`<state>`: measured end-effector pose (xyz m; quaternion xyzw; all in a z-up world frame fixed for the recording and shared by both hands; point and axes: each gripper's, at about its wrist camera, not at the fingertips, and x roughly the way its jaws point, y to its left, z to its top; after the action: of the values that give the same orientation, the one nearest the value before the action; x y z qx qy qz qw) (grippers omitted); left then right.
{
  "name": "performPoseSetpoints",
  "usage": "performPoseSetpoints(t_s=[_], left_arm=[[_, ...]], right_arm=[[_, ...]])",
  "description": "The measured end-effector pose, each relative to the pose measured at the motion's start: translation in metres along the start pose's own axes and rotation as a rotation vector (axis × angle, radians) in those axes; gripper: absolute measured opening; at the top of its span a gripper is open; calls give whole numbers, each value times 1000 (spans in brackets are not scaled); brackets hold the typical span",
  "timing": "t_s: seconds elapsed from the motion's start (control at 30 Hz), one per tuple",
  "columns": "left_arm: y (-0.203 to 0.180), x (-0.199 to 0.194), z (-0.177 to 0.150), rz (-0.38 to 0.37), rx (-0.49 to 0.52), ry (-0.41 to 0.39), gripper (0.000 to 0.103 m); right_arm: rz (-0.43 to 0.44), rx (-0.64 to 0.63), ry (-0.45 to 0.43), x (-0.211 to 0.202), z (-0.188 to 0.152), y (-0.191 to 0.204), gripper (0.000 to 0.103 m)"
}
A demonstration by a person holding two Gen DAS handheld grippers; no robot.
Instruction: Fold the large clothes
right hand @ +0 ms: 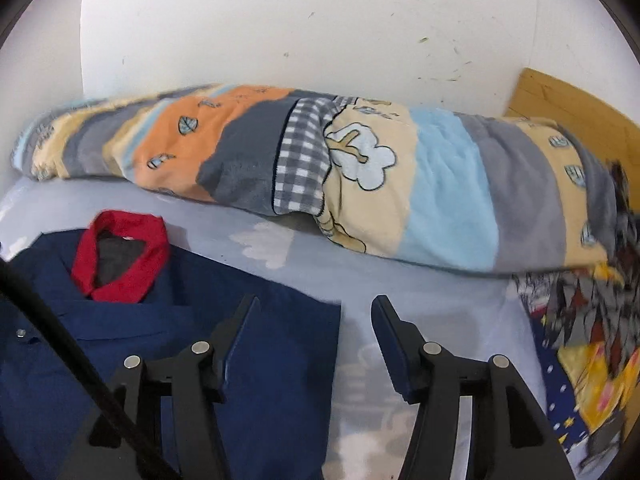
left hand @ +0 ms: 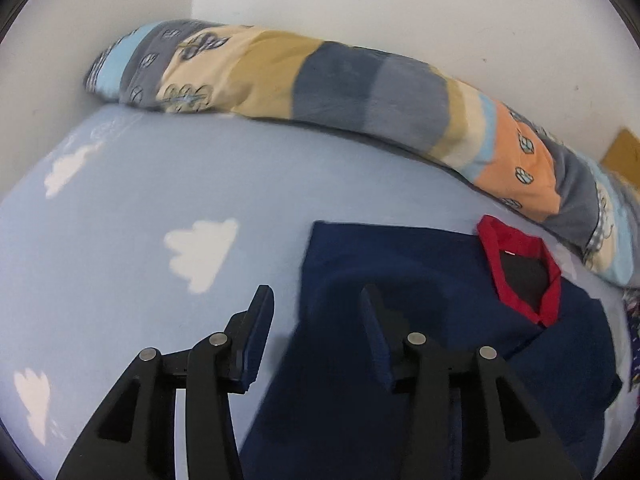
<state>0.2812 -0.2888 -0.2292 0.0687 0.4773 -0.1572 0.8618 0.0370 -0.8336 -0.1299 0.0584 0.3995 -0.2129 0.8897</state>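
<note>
So you're holding both grippers over the bed, and neither one is gripping anything. Your left gripper (left hand: 316, 300) is sitting with its jaws apart, low in the middle of the left wrist view, straddling the left edge of the navy jacket (left hand: 440, 300): one finger is hanging over the bare sheet and the other over the navy cloth, with nothing pinched between the pads.

Your right gripper (right hand: 316, 312) is standing wider apart at the bottom centre of the right wrist view, and it's doing the mirror thing, straddling the jacket's right edge, empty too.

The navy jacket (right hand: 160, 340) is lying flat on the light blue cloud-print sheet (left hand: 140, 200), looking partly folded with straight side edges. It's filling the lower right of the left view and the lower left of the right view. Its red collar (left hand: 516, 240) is pointing toward the top of the frame, near the striped fleece blanket (right hand: 280, 152) that's bunched up along the white wall (right hand: 280, 20).

At the right edge of the right view a patterned colourful cloth (right hand: 580, 320) is lying on the bed, too blurry to say what it is. A thin black cable (right hand: 60, 340) is crossing the lower left of that view.
</note>
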Motion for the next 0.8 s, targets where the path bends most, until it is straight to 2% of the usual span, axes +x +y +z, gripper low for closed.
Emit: performPoseSetpoints(t_s=[0.07,0.13,0.23,0.27,0.3,0.33,0.4,0.47,0.5,0.57,0.6,0.7,0.8], left_arm=[[8,-15,-10,-38,16,-27,44],[6,-31,-27,-98,66,-31,45],[0,-34,-64,-158,131,43,54],[-5,-27,-78,-139,165,98,54],[-7,-18,-91,-98,189,157,54],[-9,-13,-101,-66,211,208,54],[-9,-27,-110,-35,223,191,54],[-3,-63,-117,-103,184,161,54],[0,-81,-121,-130,172,146,54],[8,-122,-135,-174,173,114,64],[11,-137,-143,-184,183,109,66],[21,-182,-176,-164,174,92,68],[34,-208,-223,-204,114,113,68]], right_arm=[[98,-71,-12,-21,-12,17,62],[188,-95,24,-29,-28,35,62],[260,-54,182,-8,-62,55,62],[259,-54,241,2,-73,59,62],[252,-55,348,20,-88,64,62],[238,-44,417,30,-101,66,62],[225,-19,382,10,-102,65,62],[286,20,311,-37,-95,60,63],[318,35,280,-58,-96,58,70],[384,73,239,-108,-103,52,78],[407,92,223,-128,-107,50,79],[500,187,195,-184,-139,44,81],[496,196,212,-221,-181,54,81]])
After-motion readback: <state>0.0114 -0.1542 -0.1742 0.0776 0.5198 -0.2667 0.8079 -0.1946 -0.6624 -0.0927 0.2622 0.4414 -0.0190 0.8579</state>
